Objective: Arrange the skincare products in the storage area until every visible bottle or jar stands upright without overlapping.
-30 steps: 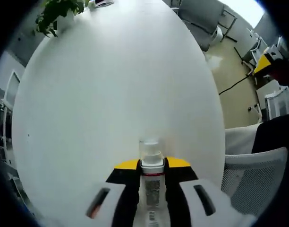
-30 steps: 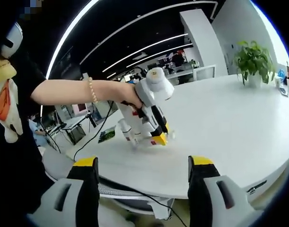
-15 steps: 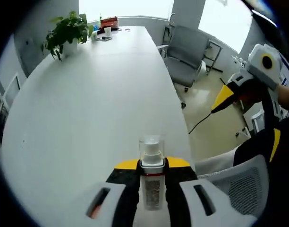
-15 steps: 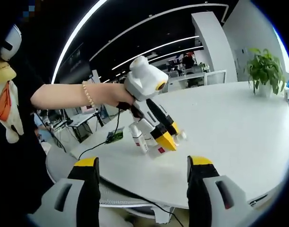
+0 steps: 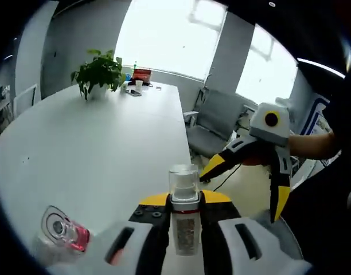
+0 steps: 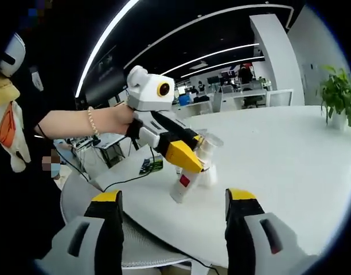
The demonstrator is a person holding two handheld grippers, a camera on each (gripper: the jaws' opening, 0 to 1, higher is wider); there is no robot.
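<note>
I am clamping my left hand-held gripper on a white bottle with a clear cap, holding it tilted above the white worktop. A clear jar with pink is lying just beside it. My right hand-held gripper is hanging with its jaws apart, gripping nothing.

Bright window glare; ceiling strips; edges maybe blurred w/ fisheye.
</note>
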